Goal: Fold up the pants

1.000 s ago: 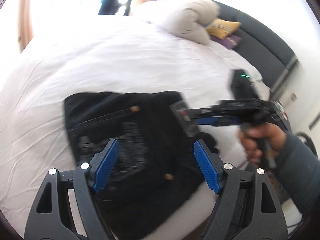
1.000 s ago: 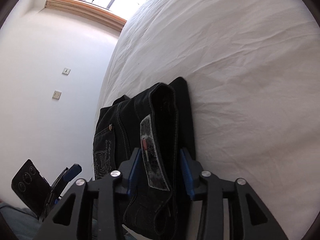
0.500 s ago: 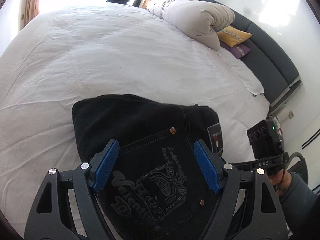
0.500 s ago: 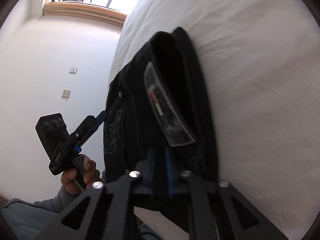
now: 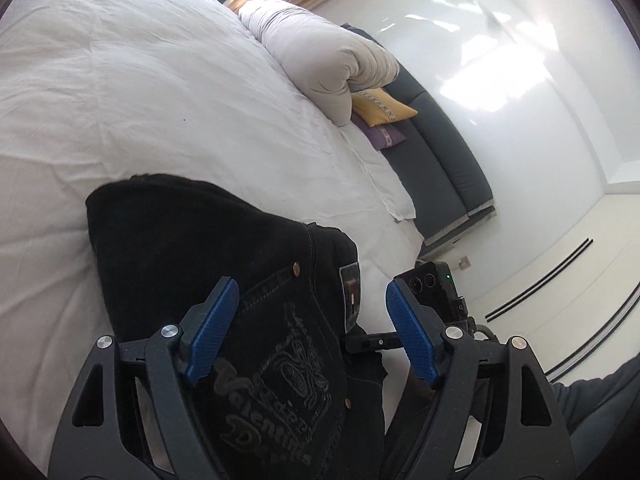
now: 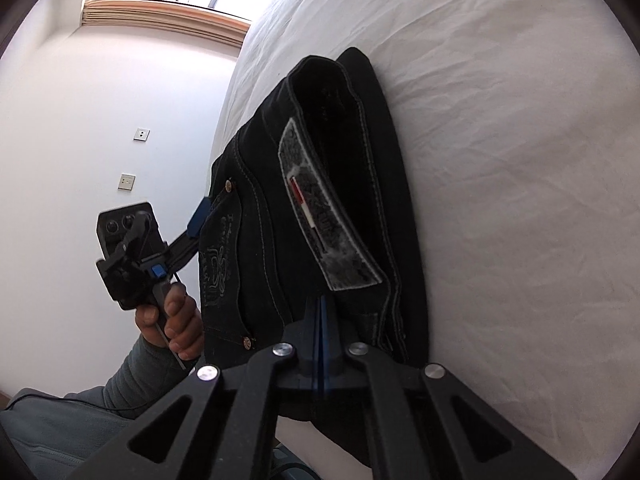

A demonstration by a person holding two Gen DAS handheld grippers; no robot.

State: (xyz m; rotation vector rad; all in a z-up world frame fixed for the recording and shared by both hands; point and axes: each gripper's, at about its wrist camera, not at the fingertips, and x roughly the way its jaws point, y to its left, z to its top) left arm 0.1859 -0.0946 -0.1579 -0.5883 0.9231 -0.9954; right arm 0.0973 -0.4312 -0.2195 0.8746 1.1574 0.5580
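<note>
Black folded pants [image 5: 192, 248] lie near the edge of the white bed [image 5: 140, 92], with the embroidered back pocket [image 5: 280, 380] facing up. My left gripper [image 5: 311, 284] is open and hovers low over that pocket, its blue pads [image 5: 212, 328] on either side of the pocket and clear of the cloth. My right gripper [image 6: 320, 304] is shut, its pads pressed flat together at the near edge of the pants [image 6: 328, 168], with no cloth visible between them. In the left wrist view the right gripper [image 5: 362, 342] points at the pants' right edge.
A rolled white duvet [image 5: 324, 64] lies at the head of the bed with yellow [image 5: 380, 106] and purple [image 5: 386, 136] cushions beside a dark headboard [image 5: 440, 168]. The bed edge runs just under the pants. A hand [image 6: 172, 320] and grey sleeve hold the left tool beside a white wall.
My right gripper's jaws, which straddled the folded waistband, have come off it and shut. My left gripper has swung right and dropped closer over the back pocket.
</note>
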